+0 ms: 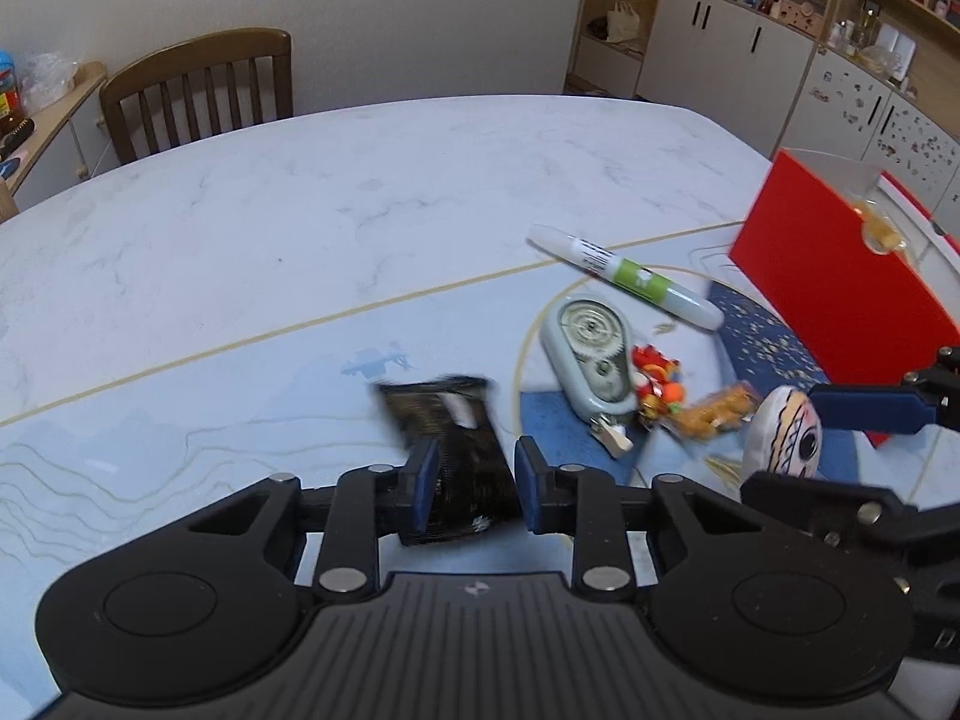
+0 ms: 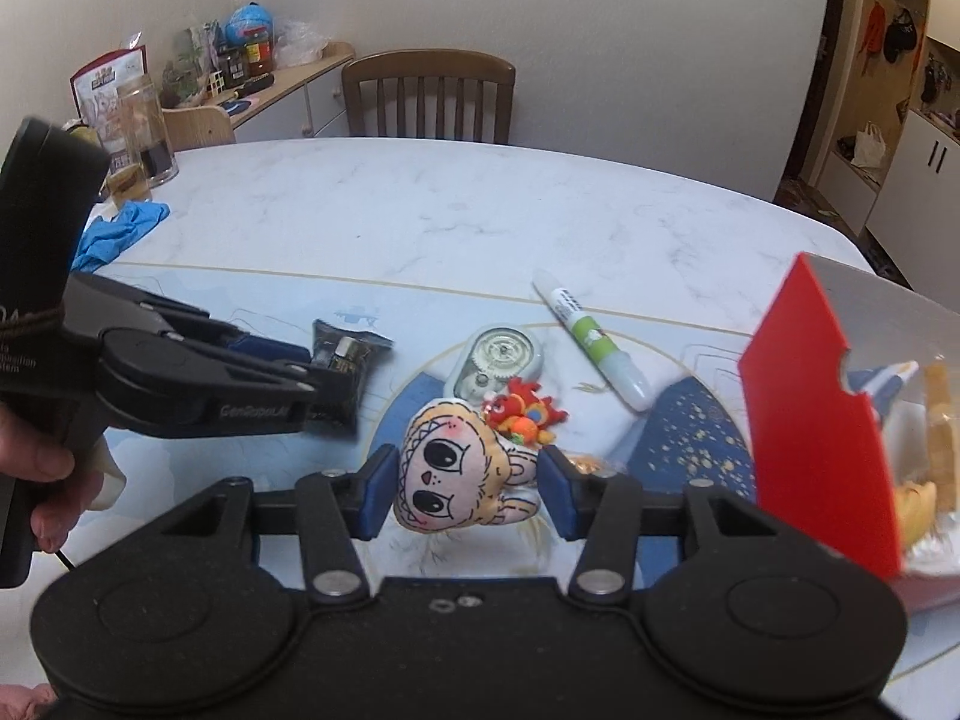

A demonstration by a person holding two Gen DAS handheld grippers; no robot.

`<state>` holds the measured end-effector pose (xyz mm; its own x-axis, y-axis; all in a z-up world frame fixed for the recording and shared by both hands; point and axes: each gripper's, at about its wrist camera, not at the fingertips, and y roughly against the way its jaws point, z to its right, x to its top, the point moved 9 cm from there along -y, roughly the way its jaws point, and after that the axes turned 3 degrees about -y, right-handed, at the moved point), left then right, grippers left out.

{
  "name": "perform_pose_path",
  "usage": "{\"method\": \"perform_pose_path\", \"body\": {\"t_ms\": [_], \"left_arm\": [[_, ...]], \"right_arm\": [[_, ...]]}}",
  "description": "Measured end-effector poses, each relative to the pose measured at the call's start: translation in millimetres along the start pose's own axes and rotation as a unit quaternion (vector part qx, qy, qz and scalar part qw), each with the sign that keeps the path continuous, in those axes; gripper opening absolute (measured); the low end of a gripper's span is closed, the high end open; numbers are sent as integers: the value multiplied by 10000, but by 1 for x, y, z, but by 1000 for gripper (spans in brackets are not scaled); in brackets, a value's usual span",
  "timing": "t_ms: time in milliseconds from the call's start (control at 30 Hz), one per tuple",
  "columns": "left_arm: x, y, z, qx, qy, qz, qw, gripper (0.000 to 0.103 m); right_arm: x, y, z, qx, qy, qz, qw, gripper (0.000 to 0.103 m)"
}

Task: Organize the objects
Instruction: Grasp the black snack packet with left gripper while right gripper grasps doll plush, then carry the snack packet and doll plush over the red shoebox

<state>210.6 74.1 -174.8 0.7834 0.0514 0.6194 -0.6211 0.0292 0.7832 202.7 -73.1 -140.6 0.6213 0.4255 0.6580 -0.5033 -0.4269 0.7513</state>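
Observation:
My left gripper (image 1: 474,483) is open around a dark foil packet (image 1: 456,450) on the blue mat; the left pad touches it, the right pad stands apart. The packet also shows in the right wrist view (image 2: 345,360). My right gripper (image 2: 465,489) is open around a doll-face plush (image 2: 456,474), which also shows in the left wrist view (image 1: 783,441). On the mat lie a grey correction-tape dispenser (image 1: 591,357), a white and green pen (image 1: 630,276), a red toy charm (image 2: 525,411) and an orange snack packet (image 1: 717,411).
A red open box (image 1: 840,294) stands at the right, with snack items inside (image 2: 924,480). A wooden chair (image 1: 198,90) stands behind the marble table (image 1: 300,210). A glass jar (image 2: 147,132) and blue gloves (image 2: 117,234) sit at the far left.

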Motion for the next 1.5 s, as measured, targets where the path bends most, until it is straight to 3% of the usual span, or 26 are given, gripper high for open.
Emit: {"method": "perform_pose_path", "body": {"t_ms": [233,300,367,400,633,900,1000,1067,1267,1500], "left_arm": [[-7,5,-2,71,260,-27,9996,26],[-7,3,-2,49,352,-88,9993,34],[-5,1,-2,141,380,-88,9991,66],[-3,0,-2,208,382,-57,9990,69],[1,-26,-6,735,391,-323,9960,69],[-6,-39,-16,1017,518,-418,9926,68],[-5,-38,-14,985,508,-379,9931,55],[-4,-36,-11,963,469,-354,9936,35],[-8,-26,-4,943,355,-375,9942,33],[-7,12,28,528,340,-294,9976,33]], "right_arm": [[-13,25,16,101,-197,-21,9998,49],[-17,31,20,100,-264,-20,9996,49],[-20,37,24,97,-337,-13,9994,49],[-22,39,27,87,-370,-9,9993,49],[-26,64,43,-14,-475,87,9988,49],[-27,85,70,-183,-630,182,9977,49],[-29,88,78,-228,-636,185,9975,49],[-29,89,83,-240,-639,189,9975,49],[-27,92,97,-206,-631,233,9975,49],[-20,99,119,-102,-628,360,9973,49]]}}
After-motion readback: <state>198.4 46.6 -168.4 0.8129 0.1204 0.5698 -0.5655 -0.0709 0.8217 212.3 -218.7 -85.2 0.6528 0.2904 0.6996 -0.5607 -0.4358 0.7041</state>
